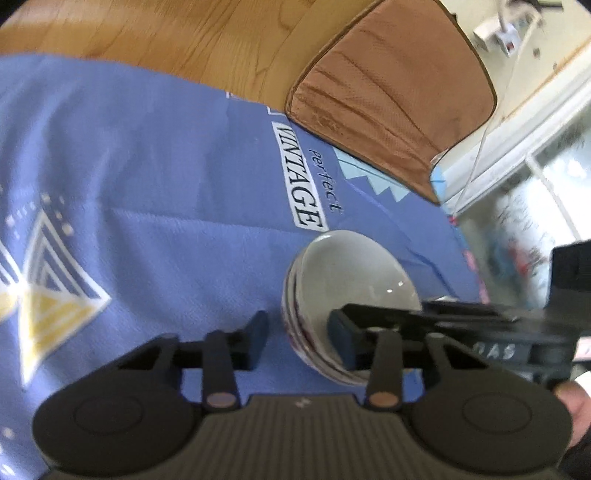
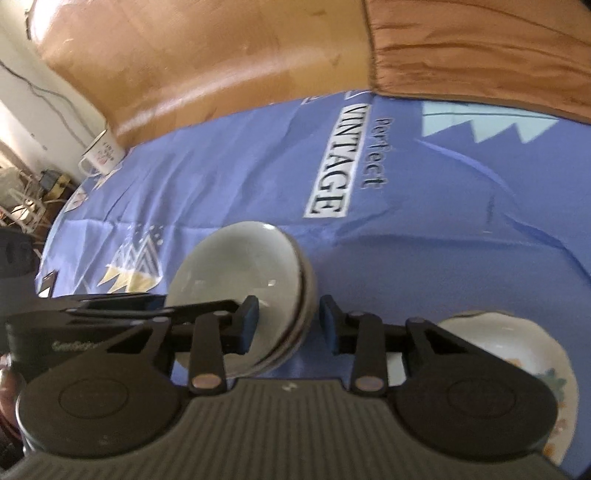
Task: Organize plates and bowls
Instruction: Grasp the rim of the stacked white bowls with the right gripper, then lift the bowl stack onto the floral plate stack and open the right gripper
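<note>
my left gripper (image 1: 301,341) is low over the blue cloth (image 1: 147,184). its jaws stand partly apart. one pad is inside the white bowl (image 1: 351,277) and the other pad is outside it, on the left, so the bowl's wall is between them. there is a clear gap between the outer pad and the bowl - the pads do not press on it yet.

my right gripper (image 2: 290,325) is on the other side of the same bowl stack (image 2: 243,280). its jaws are partly apart too. one pad sits inside the bowl and the other is outside, on the right, with the rim between them. i see a little gap on the outer side, so this one is not squeezing either.

the bowl looks like two or three bowls set one in another, with dark stripes on the outside. it sits on the cloth between my two grippers, just this side of the words "perfect vintage" (image 2: 332,158).

close by on the right is a white plate (image 2: 517,350) with a flower picture, on the cloth.

at the right edge of the left view i see a bit of a hand (image 1: 572,402).

further off, a brown cushion (image 1: 388,92) lies at the far edge of the cloth, on a wooden top (image 1: 166,33). way off on the left - past the cloth - stands a white mug (image 2: 101,153).
</note>
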Motion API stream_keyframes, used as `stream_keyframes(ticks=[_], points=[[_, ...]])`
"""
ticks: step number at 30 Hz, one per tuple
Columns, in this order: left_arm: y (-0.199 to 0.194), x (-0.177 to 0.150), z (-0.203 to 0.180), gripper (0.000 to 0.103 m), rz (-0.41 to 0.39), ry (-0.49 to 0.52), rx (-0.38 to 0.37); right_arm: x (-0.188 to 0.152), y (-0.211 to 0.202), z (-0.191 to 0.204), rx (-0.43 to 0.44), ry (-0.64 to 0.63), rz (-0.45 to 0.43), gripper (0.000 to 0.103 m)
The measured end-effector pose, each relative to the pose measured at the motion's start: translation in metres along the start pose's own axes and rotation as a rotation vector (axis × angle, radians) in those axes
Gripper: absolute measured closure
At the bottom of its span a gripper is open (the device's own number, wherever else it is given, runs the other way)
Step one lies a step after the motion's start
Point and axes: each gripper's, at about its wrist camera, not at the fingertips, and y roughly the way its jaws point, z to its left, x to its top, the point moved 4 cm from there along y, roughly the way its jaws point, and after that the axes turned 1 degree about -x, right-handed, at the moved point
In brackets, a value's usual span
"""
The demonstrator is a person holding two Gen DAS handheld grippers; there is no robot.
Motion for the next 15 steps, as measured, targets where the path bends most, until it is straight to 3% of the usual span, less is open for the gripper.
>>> stream_keyframes(ticks=[3,8,15], points=[[0.001,0.001,0.003,0.076,0.000,-0.039,-0.026,0.002,0.001,0.000,-0.007,0.008,0.000,0.067],[-0.005,-0.001,-0.001,0.076,-0.003,-0.029,-0.007,0.002,-0.002,-0.005,0.005,0.055,-0.013,0.074],[-0.017,0.004,-0.013,0.077,-0.030,-0.005,0.017,0.001,-0.016,0.002,0.016,0.043,-0.069,0.075]])
